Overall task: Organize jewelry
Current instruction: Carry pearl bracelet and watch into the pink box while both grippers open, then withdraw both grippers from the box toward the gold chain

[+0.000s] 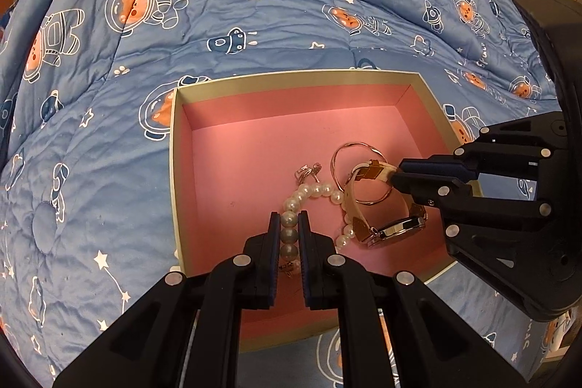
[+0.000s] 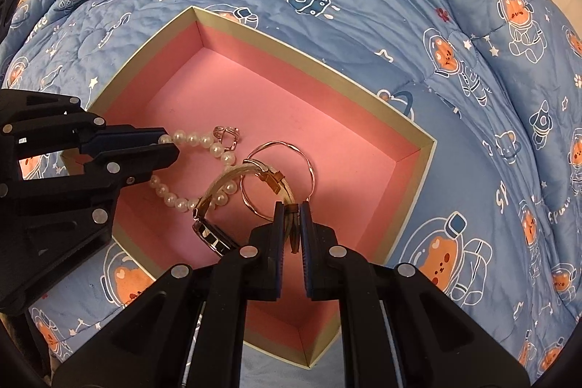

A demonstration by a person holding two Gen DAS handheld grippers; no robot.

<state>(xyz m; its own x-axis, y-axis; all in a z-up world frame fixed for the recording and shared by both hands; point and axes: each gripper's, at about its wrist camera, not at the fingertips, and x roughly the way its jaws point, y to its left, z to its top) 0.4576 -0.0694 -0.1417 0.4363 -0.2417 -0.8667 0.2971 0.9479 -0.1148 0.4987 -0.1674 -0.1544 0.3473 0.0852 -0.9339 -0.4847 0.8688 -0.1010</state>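
While we are working over the bed [image 1: 225, 35], its blue quilt printed with astronaut bears, both of our grippers are reaching down into an open pink box [image 1: 174, 170] that is sitting on that quilt. Our left gripper [image 1: 289, 224] is holding the pearl bracelet [image 1: 314, 191]: its jaws are standing narrow, pressed on a run of beads, and the rest of the strand is curving away across the pink floor of the box. In the right wrist view that same gripper [image 2: 165, 148] is coming in from the box's left wall [image 2: 109, 90], with the pearls [image 2: 196, 139] trailing out of its tip.

Our right gripper [image 2: 289, 217] is gripping the pale strap of a wristwatch [image 2: 232, 191], its jaws closed tight on the strap's end. The watch's metal case [image 2: 211, 237] is lying on its side on the box floor, just beside the pearls. From the left wrist view the right gripper [image 1: 394, 177] is entering from the box's right wall, and the watch [image 1: 396, 228] is sitting near the box's near edge.

A thin metal bangle [image 1: 358, 170] is looped about the watch strap, leaning across it. A small silver ring-like piece [image 1: 307, 171] is lying on the box floor touching the far end of the pearls; we cannot tell exactly what it is. All of these pieces are crowding together toward the middle and the near right part of the box.
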